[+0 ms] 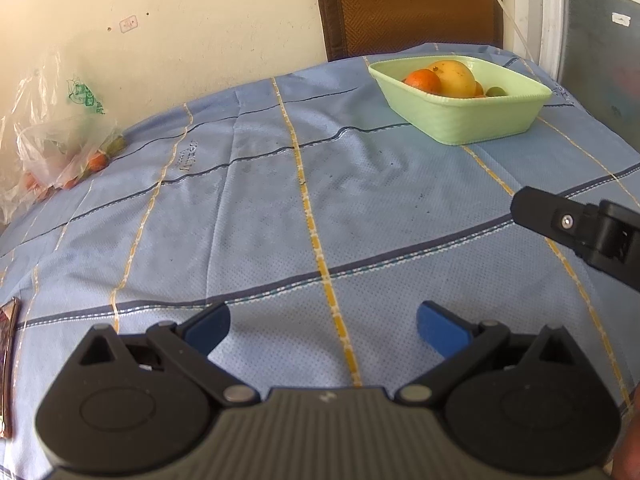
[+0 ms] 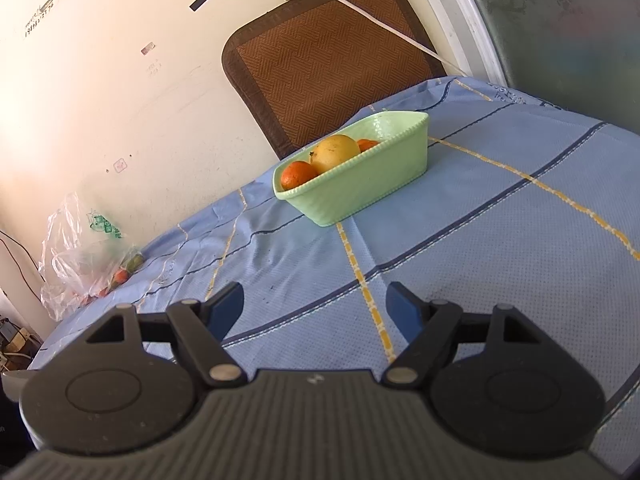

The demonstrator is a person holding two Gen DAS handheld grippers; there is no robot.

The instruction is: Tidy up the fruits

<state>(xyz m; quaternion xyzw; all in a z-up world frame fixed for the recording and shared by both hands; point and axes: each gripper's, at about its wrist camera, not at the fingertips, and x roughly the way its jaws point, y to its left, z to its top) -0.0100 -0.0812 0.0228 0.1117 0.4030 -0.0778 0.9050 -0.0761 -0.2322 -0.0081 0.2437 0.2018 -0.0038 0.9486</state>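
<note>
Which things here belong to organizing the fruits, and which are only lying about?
For the job:
- green basket with big yellow fruit and orange
- plastic bag holding small fruits
- left gripper and right gripper, both open and empty

Lying about:
- brown mat
- white cable

Green basket (image 2: 360,188), blue striped cloth (image 2: 500,220), maybe orange fruit (image 2: 296,174).

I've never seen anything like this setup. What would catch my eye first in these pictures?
Probably the pale green basket at the far side of the blue checked tablecloth, holding a big yellow fruit and oranges. Next, the two open grippers with blue fingertips: the left gripper and the right gripper, both empty. A clear plastic bag with more fruit lies by the wall at the left.
</note>
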